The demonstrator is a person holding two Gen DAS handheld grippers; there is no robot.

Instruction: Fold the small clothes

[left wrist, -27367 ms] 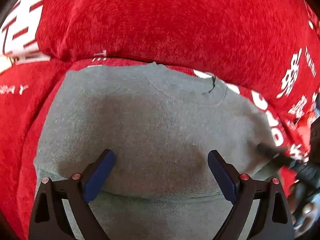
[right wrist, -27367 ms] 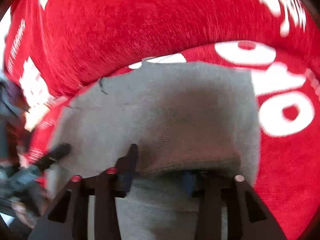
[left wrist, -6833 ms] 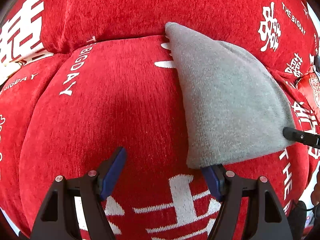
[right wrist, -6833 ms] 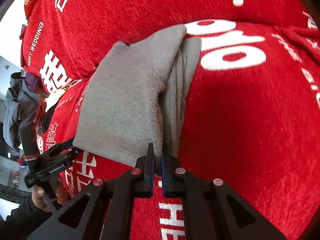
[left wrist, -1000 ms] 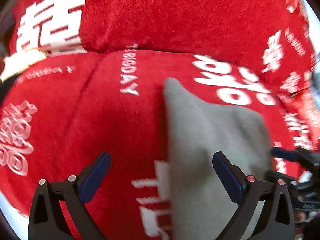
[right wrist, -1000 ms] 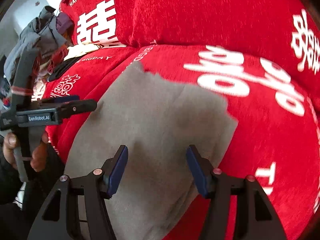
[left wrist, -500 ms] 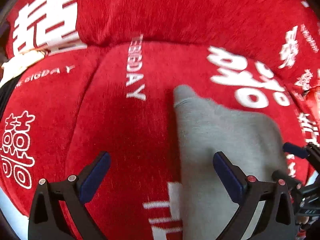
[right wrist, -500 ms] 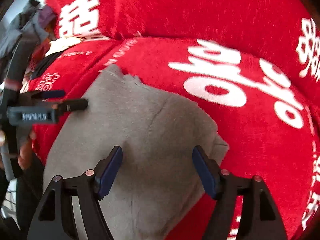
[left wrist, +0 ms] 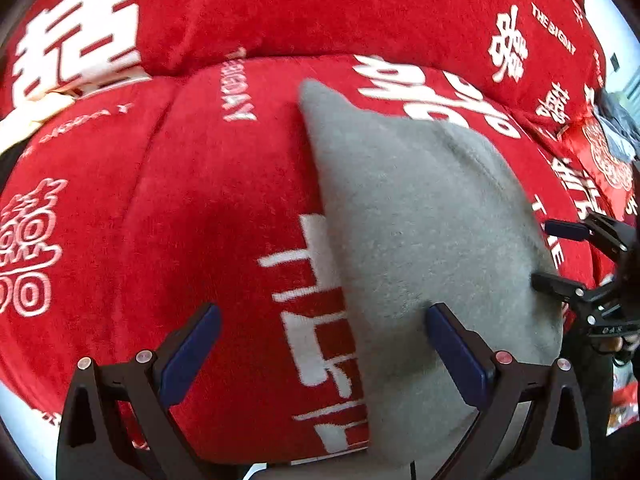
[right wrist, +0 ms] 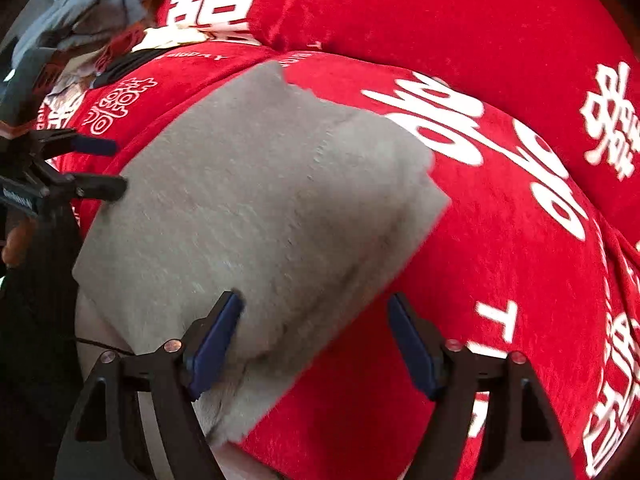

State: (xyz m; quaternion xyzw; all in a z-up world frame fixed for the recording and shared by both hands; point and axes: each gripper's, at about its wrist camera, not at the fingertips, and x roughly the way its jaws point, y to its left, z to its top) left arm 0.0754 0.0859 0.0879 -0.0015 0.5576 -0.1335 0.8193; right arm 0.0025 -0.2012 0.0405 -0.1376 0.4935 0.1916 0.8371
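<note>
Grey folded garment [right wrist: 256, 216] lay flat at the red cushion's [left wrist: 192, 200] front edge while my right gripper [right wrist: 316, 336], jaws just widened, and left gripper [left wrist: 320, 344] hovered released.

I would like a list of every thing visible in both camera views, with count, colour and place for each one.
folded garment: one, grey, lying on the red sofa cover, free of both grippers.
sofa cover: one, red with white print, over seat and back cushions.
clothes pile: one heap, mostly grey, far left of the right wrist view.
left gripper: one, black with blue pads, open over the garment's left edge.
right gripper: one, black with blue pads, open over the garment's right edge, nothing between its pads; the jaws have just been opening.
hand: one, partly seen, on the left gripper's handle.
</note>
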